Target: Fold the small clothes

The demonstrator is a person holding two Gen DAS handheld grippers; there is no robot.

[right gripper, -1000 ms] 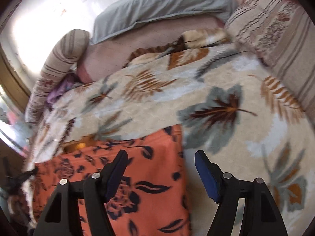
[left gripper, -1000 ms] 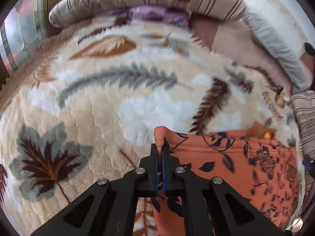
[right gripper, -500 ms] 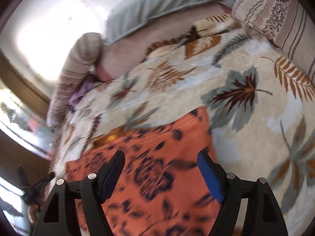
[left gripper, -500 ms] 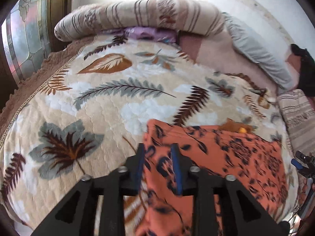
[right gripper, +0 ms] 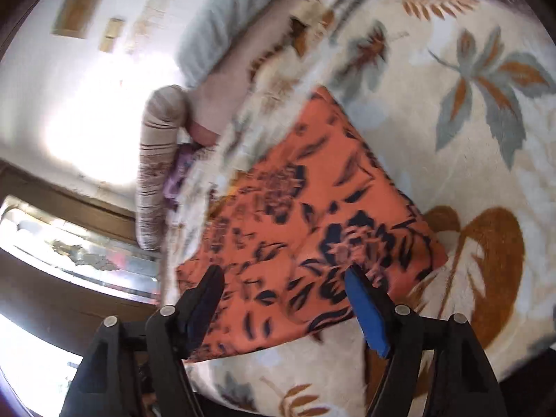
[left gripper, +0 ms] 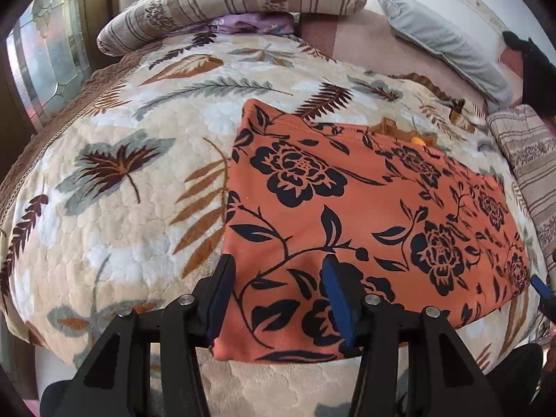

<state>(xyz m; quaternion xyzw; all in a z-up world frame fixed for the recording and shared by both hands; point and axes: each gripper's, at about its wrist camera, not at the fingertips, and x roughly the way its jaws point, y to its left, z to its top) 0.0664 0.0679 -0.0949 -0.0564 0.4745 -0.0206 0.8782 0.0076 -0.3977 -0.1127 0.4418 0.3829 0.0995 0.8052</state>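
An orange garment with a black flower print (left gripper: pixel 365 208) lies flat as a rectangle on the leaf-patterned bed cover (left gripper: pixel 121 180). My left gripper (left gripper: pixel 278 295) is open and empty, above the garment's near left corner. My right gripper (right gripper: pixel 285 299) is open and empty, above the garment's (right gripper: pixel 305 215) near edge; that view is blurred by motion. A blue fingertip of the right gripper (left gripper: pixel 540 286) shows at the right edge of the left wrist view.
A striped bolster (left gripper: pixel 236 3) and a purple cloth (left gripper: pixel 250 22) lie at the bed's far end. A grey pillow (left gripper: pixel 448 38) and a striped cushion (left gripper: pixel 531 160) lie on the right. A window (left gripper: pixel 45 55) stands to the left. The bed's front edge is just below both grippers.
My left gripper let go of the garment's corner, opened wide and drew back to the near edge. The garment now lies flat. My right gripper stayed open and swung back and tilted.
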